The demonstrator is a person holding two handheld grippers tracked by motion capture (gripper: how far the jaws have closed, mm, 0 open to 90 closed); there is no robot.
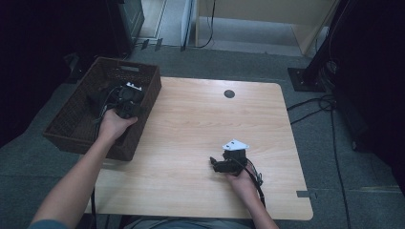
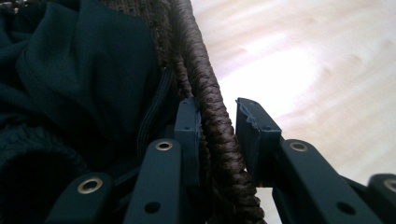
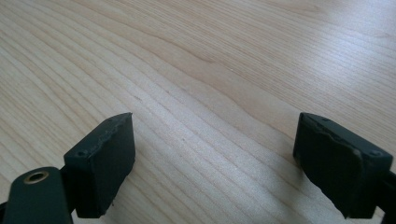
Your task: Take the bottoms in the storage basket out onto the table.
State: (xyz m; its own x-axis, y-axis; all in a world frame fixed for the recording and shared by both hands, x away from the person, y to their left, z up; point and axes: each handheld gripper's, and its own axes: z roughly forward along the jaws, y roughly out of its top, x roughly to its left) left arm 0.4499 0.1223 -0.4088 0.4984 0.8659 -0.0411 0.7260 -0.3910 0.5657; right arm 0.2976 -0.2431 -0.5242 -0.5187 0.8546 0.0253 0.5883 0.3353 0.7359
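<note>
the basket point(image 1: 143, 102) is dark brown, woven, with a twisted rope-like rim point(image 2: 212, 107) of the same brown; the cloth point(image 2: 79, 70) inside it is very dark green, almost black, plain, with a black ribbed cord along one fold; the tabletop point(image 1: 200, 129) is pale wood with fine darker grain lines and one small round dark grey cap near its far edge; the left gripper point(image 2: 217, 126) and right gripper point(image 3: 215, 158) are black with brass-coloured rivets; the right one carries a white three-cornered plate; the floor point(image 1: 239, 59) is grey
</note>
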